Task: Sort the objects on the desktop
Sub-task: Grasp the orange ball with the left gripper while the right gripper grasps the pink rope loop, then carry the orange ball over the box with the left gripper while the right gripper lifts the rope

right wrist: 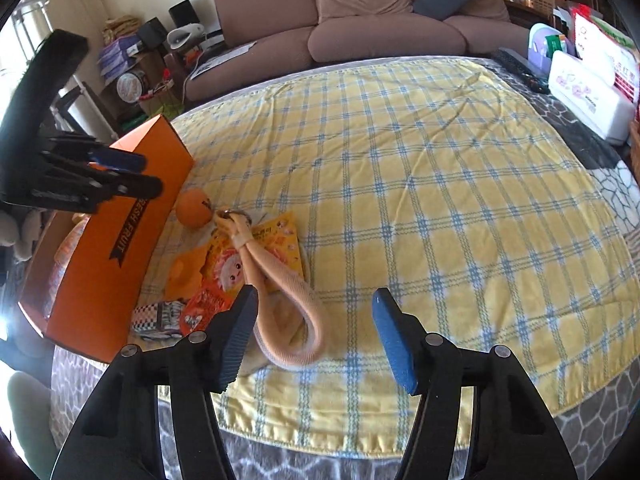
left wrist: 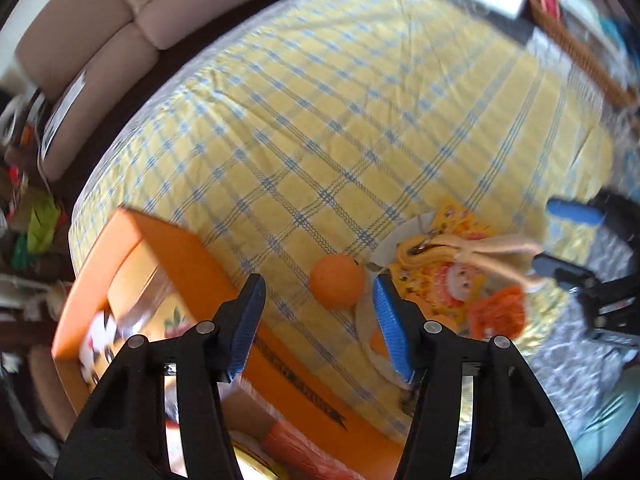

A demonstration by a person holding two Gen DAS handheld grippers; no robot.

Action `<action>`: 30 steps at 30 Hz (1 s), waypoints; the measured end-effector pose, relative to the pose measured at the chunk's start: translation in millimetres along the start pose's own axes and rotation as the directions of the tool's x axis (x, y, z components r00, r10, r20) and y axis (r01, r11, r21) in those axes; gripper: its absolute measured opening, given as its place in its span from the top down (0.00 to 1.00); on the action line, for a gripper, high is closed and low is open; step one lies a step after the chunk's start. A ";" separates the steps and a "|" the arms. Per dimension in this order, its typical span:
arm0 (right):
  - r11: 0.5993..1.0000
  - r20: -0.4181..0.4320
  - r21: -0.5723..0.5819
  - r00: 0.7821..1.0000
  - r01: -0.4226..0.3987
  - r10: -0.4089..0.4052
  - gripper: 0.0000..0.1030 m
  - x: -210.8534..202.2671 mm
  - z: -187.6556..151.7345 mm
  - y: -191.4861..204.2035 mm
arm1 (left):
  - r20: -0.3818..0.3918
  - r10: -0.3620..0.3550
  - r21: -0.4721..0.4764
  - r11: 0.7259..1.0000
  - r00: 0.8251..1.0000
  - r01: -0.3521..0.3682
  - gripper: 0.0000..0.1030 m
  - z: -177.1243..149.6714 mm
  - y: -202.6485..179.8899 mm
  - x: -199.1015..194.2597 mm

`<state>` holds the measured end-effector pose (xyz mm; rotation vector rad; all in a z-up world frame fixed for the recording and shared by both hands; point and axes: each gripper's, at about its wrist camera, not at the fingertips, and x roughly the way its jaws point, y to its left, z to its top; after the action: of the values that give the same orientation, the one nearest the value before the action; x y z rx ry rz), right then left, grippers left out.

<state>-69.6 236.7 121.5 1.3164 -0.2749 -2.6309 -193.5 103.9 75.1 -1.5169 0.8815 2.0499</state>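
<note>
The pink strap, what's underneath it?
The pink strap lies over a yellow cartoon packet, with cloth beneath its loop. More packets sit beside it. Anything under the packet is hidden.

Home living room: brown sofa [right wrist: 360, 20] with cushions beyond the table's far edge, yellow checked tablecloth [right wrist: 420, 200] over the table, cluttered side shelf [right wrist: 132, 68] of boxes and household odds past its left corner.

- Left wrist view looks steeply down, close over the table's [left wrist: 360, 120] box-side edge;
- right wrist view faces the sofa [right wrist: 360, 20]; both share the orange box [left wrist: 192, 264] [right wrist: 120, 248].
</note>
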 end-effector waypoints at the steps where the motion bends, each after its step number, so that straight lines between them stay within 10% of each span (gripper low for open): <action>1: 1.000 0.001 -0.003 1.000 -0.005 0.005 0.40 2.0 1.5 0.0 | -0.021 0.011 0.021 1.000 1.000 -0.010 0.49 3.1 -3.0 6.6; 10: 0.996 -0.013 -0.019 0.997 -0.082 0.082 0.40 15.4 15.8 4.6 | -0.151 0.005 0.126 0.992 0.989 0.015 0.45 8.6 -16.9 52.3; 14: 0.996 -0.033 -0.041 0.997 -0.077 0.076 0.40 24.3 16.8 11.5 | -0.142 -0.060 0.093 0.993 0.988 0.074 0.64 6.8 -11.4 52.1; 25: 0.992 -0.085 -0.113 0.996 -0.050 0.040 0.41 49.3 16.1 24.8 | -0.049 -0.119 0.013 0.993 0.992 0.120 0.65 -5.7 4.0 19.8; 30: 0.992 -0.086 -0.121 0.996 -0.030 0.020 0.67 52.0 15.3 23.4 | 0.046 -0.191 -0.044 0.980 0.981 0.193 0.65 -11.6 18.3 -26.0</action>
<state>-110.5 202.4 96.3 1.3703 -0.1151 -2.5192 -190.2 83.4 101.9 -1.5156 0.6467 1.9677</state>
